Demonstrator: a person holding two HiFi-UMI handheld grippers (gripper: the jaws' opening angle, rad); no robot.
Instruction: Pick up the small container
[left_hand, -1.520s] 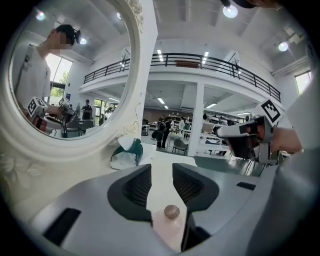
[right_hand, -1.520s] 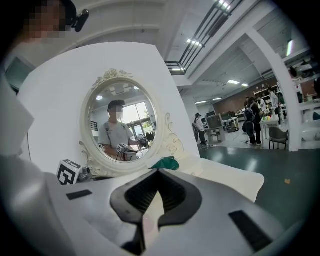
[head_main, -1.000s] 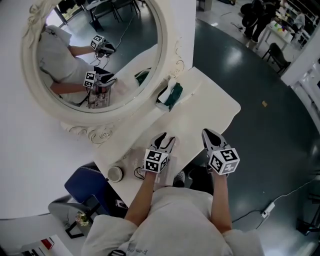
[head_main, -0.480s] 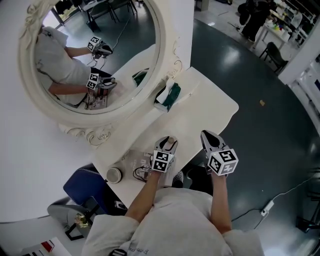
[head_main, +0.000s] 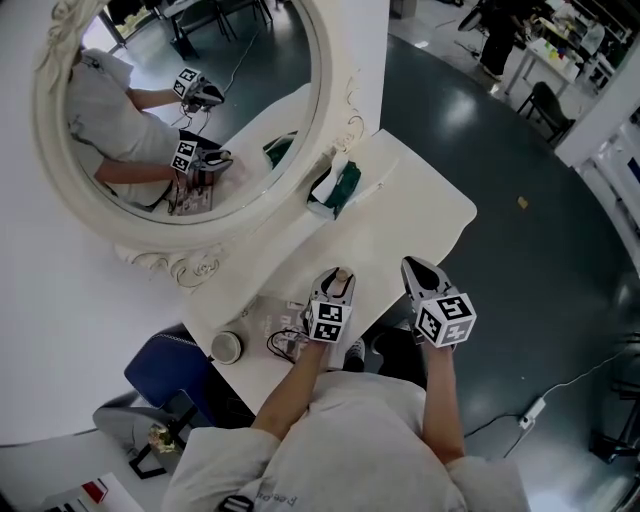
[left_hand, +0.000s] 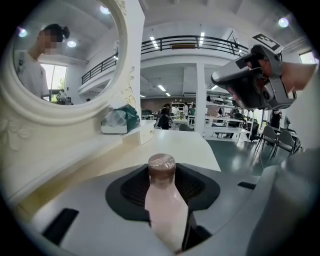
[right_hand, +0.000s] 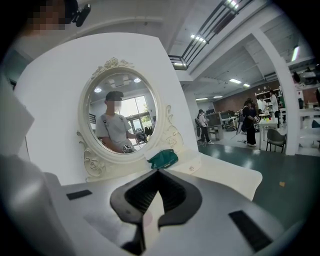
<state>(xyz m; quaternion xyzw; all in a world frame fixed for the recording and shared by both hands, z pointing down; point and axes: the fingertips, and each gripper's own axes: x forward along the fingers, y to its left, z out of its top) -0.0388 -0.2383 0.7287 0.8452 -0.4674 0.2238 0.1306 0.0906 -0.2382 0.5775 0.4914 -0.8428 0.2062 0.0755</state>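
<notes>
A small pink bottle (left_hand: 163, 200) with a brown cap stands upright on the white table (head_main: 420, 215). It sits between the jaws of my left gripper (head_main: 339, 279), which are closing round it. I cannot see the pads pressing on it. In the head view only a pinkish bit of the bottle (head_main: 341, 272) shows at the jaw tips. My right gripper (head_main: 419, 268) hovers just to the right, near the table's front edge. Its jaws are together with nothing between them, as the right gripper view also shows for this right gripper (right_hand: 151, 202).
A big oval mirror in an ornate white frame (head_main: 200, 262) stands at the back left. A green and white tissue pack (head_main: 336, 188) lies by it. A lidded jar (head_main: 227, 347) and a clear holder with cables (head_main: 278, 338) sit at the left end. A blue chair (head_main: 160, 372) is below.
My left gripper has shifted a little to the right and its jaws have narrowed round the bottle. The right gripper has hardly moved.
</notes>
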